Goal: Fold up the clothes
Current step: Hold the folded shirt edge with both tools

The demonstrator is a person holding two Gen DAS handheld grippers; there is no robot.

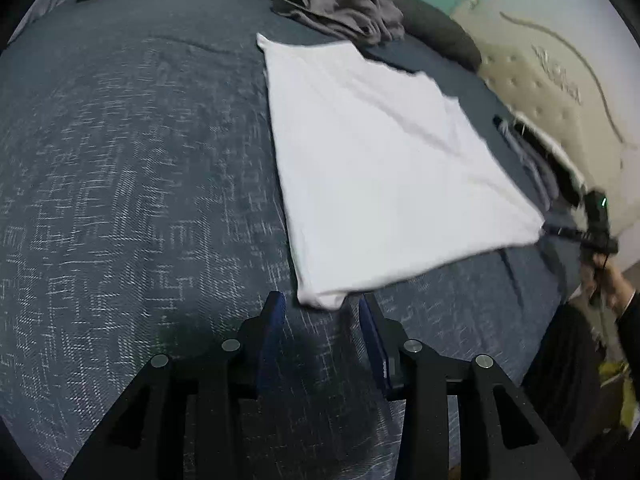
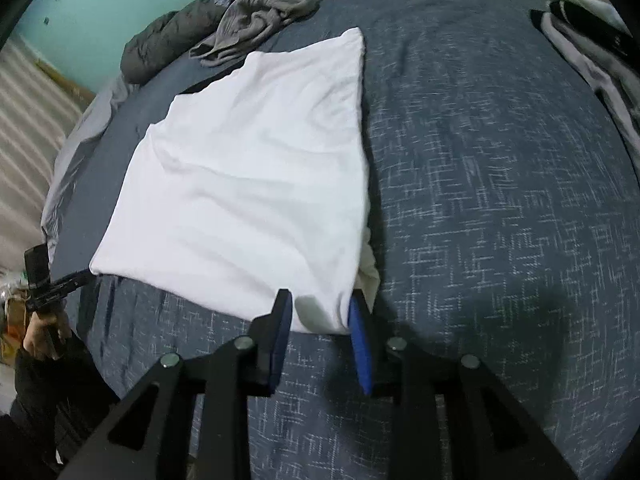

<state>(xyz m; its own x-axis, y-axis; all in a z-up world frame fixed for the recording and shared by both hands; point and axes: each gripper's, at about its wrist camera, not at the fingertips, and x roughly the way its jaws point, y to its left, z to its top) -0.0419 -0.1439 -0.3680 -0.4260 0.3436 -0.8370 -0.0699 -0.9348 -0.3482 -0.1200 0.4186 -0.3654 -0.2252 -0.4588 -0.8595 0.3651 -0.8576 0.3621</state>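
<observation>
**Lying flat: white garment between two claws**

Spreading across the bed [image 1: 120, 160], a dark blue cover with a pale woven pattern carries a white garment [image 1: 372, 168], folded into a flat rectangle.

On the left side, the left claw [image 1: 322, 312] hovers low over the cover with its blue-padded fingers [image 1: 272, 332] apart and nothing between them; the garment's near corner lies just ahead of the gap. In the right wrist view this same claw appears at the far left edge, its tips touching or just beside the garment's left corner, gripped by a hand [image 2: 42, 336] in a dark sleeve.

Further right, the right claw [image 2: 320, 312] also stands open, its fingers [image 2: 360, 344] straddling the garment's near right corner, which sits in the gap; whether the pads touch the cloth cannot be told. The left wrist view shows it at the garment's right corner, blurred, held by a hand [image 1: 604, 280].

Beyond the garment, a crumpled grey garment [image 2: 272, 8] lies at the bed's far edge.
</observation>
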